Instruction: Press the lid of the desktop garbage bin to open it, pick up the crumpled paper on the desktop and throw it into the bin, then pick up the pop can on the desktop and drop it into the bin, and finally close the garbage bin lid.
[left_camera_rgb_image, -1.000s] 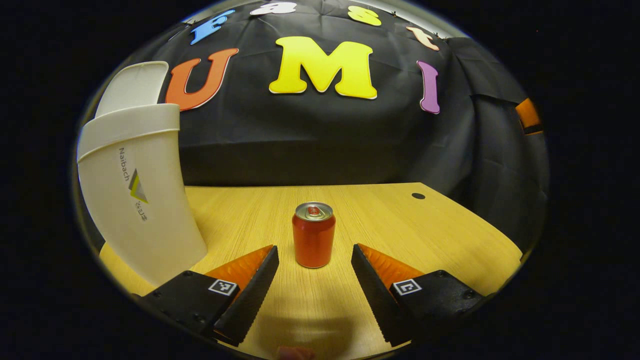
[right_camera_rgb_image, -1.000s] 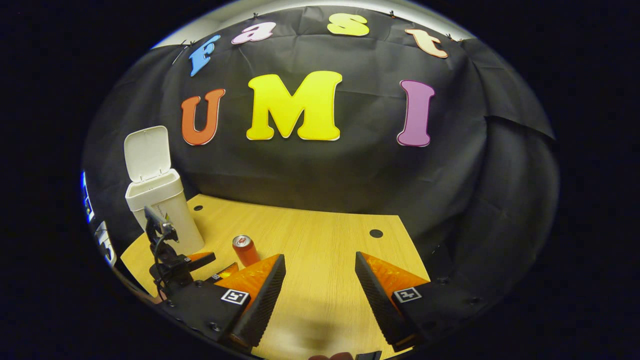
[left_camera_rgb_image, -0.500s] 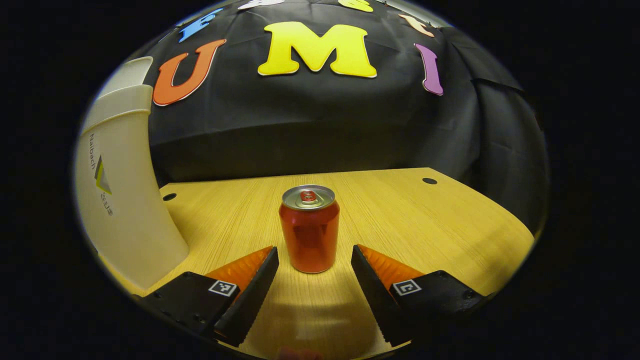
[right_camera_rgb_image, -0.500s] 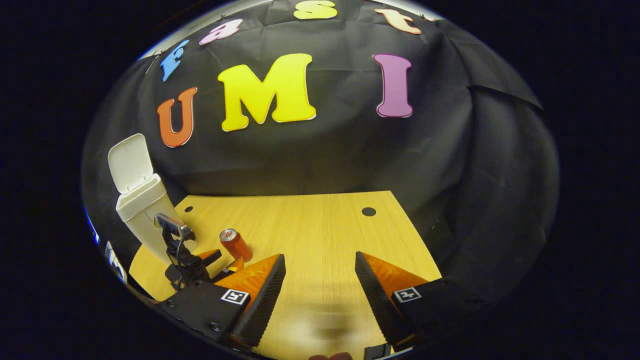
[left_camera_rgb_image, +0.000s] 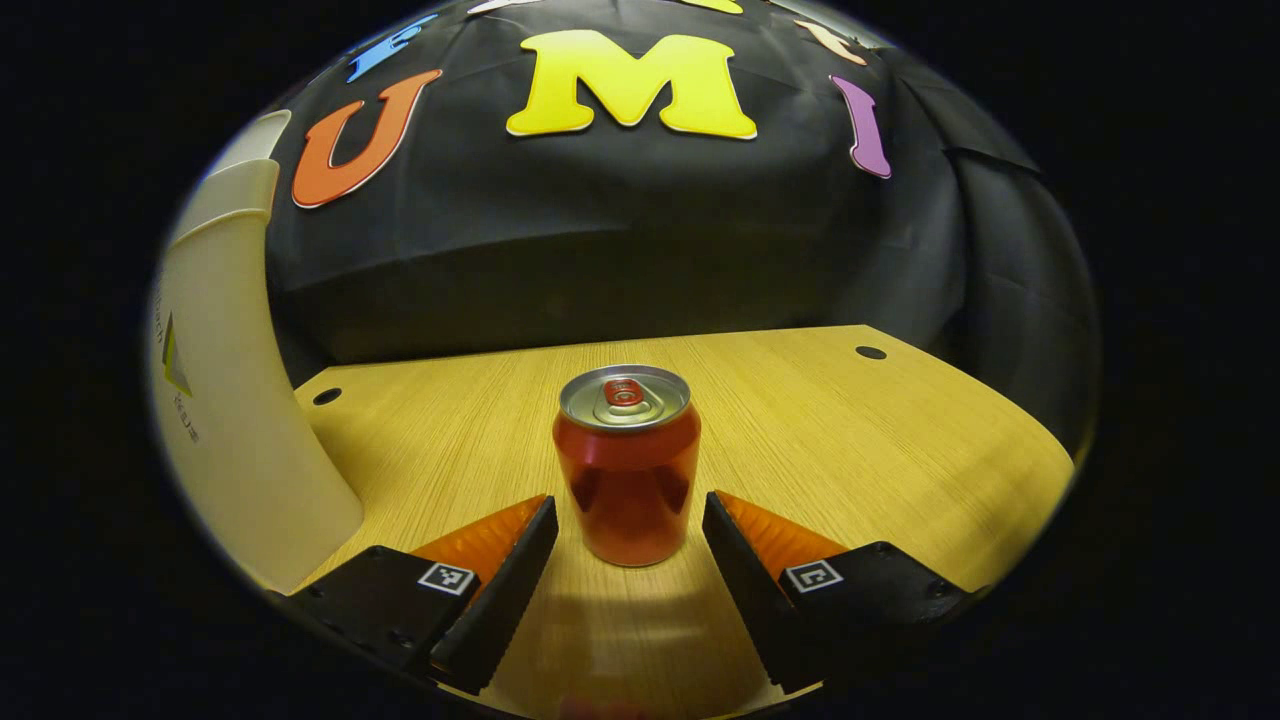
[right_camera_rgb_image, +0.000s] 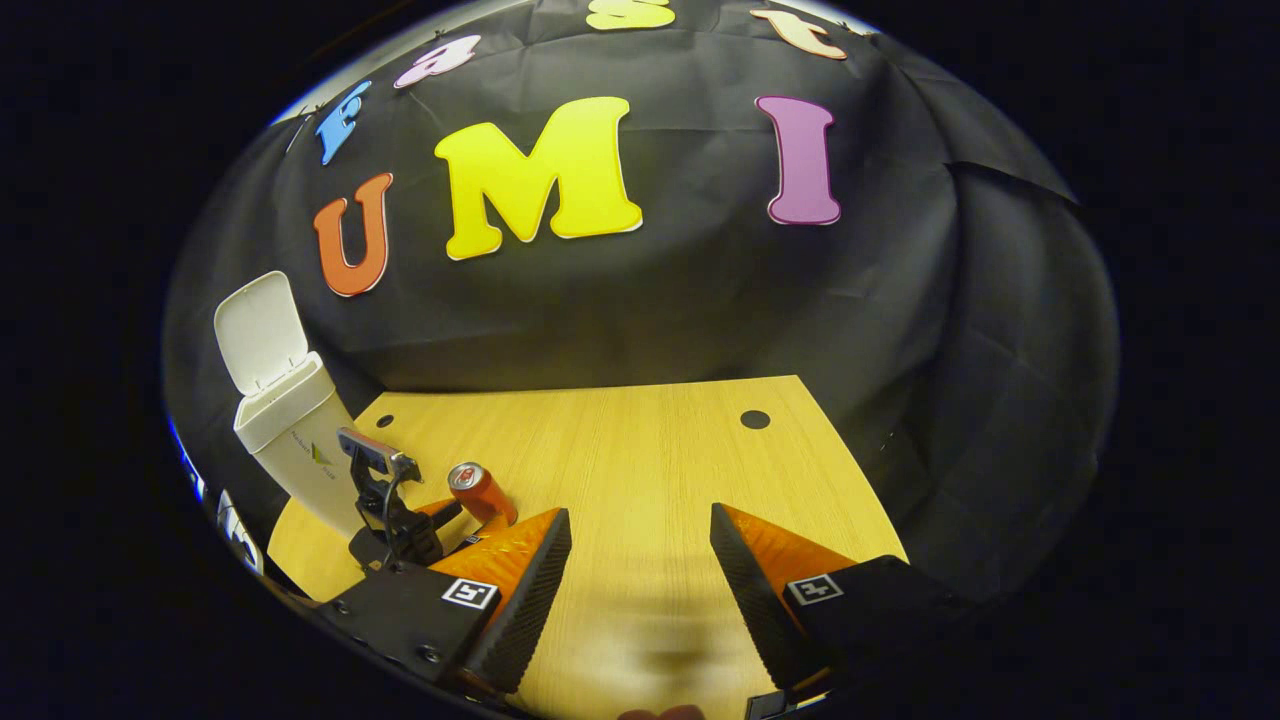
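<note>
Pop can (left_camera_rgb_image: 627, 465) stands upright on the wooden worktop (left_camera_rgb_image: 850, 440) at the centre of the left gripper view, its silver top and red tab facing up. The left gripper (left_camera_rgb_image: 628, 540) reaches toward it with its fingers spread wide: one finger (left_camera_rgb_image: 500, 575) lies at 7 o'clock from the can, the other (left_camera_rgb_image: 745, 575) at 5 o'clock. The can's base sits between the two fingertips, with a narrow strip of bare wood on either side, so neither finger touches it. A shadow falls on the wood just in front of the can, at 6 o'clock.

At 9 o'clock in that view rises the white garbage bin (left_camera_rgb_image: 215, 400), close beside the gripper and well to the side of the can. Two small dark holes (left_camera_rgb_image: 327, 396) mark the worktop near its far edge.

In the right gripper view the bin (right_camera_rgb_image: 290, 440) stands at 9 o'clock near the worktop's (right_camera_rgb_image: 640, 450) far corner, its lid (right_camera_rgb_image: 258, 333) tipped up and open against the black cloth wall. The can (right_camera_rgb_image: 480, 492) shows at 8 o'clock, looking tilted through the fisheye lens, with the left gripper (right_camera_rgb_image: 440, 520) and its small camera mount just beside it. The right gripper (right_camera_rgb_image: 640, 570) hovers over bare wood at 6 o'clock, fingers parted and holding nothing, well apart from the can.
</note>
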